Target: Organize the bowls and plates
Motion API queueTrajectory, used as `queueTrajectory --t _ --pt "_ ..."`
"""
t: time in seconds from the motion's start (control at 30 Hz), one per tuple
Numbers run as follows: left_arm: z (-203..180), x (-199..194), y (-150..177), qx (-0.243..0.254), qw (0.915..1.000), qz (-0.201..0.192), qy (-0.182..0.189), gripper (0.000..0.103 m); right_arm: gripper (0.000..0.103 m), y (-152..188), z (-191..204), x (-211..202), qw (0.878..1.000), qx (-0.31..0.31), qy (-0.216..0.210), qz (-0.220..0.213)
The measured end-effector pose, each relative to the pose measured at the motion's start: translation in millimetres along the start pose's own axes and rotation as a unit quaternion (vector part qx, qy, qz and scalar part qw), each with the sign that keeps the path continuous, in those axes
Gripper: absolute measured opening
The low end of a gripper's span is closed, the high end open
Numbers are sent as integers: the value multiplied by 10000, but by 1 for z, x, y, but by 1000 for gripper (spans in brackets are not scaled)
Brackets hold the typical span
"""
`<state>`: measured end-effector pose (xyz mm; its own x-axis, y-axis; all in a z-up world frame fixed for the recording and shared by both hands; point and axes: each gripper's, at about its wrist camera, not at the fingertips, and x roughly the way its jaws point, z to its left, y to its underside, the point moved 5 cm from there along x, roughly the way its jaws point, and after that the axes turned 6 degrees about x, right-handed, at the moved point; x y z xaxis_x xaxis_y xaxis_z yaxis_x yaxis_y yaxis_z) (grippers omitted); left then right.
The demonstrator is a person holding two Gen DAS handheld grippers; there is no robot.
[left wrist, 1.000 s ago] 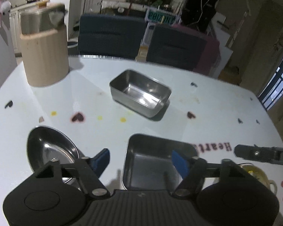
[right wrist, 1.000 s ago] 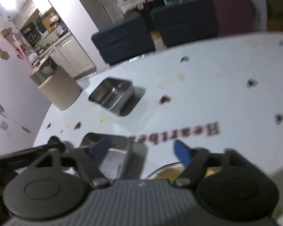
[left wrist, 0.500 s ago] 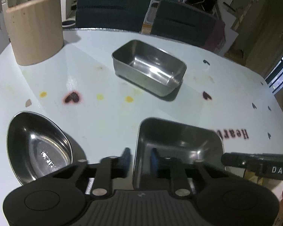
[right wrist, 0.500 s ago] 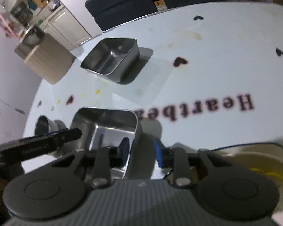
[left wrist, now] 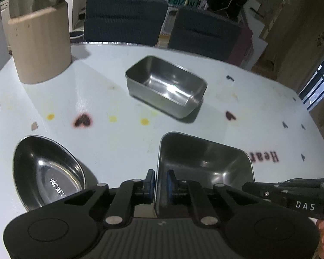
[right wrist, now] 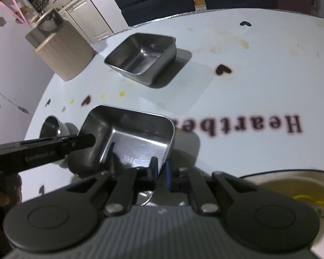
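At the near edge of the worktop (left wrist: 110, 86), the left gripper (left wrist: 161, 184) and right gripper (right wrist: 161, 173) each pinch opposite walls of the square steel tray (left wrist: 205, 161). Uneven lifting could twist the thin rim free, dropping it beside the oval bowl (left wrist: 47, 172).

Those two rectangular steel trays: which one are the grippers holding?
The near tray: left gripper and right gripper pinch its walls. The far tray sits untouched.

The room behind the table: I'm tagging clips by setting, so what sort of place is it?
Probably a home dining area: white table, upholstered chairs behind it, kitchen cabinets beyond.
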<state>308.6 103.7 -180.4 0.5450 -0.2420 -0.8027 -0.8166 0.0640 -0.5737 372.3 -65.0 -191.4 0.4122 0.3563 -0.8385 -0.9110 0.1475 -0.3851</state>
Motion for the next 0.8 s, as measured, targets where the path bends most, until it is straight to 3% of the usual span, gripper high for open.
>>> queueTrajectory --t 0.4,0.8 --pt "9 -76 19 -7 9990 -442 -1 12 7 5 21 -56 9956 -111 -625 -684" --pt "32 -100 80 -107 9993 125 -350 12 8 52 65 -49 9937 -861 -713 -116"
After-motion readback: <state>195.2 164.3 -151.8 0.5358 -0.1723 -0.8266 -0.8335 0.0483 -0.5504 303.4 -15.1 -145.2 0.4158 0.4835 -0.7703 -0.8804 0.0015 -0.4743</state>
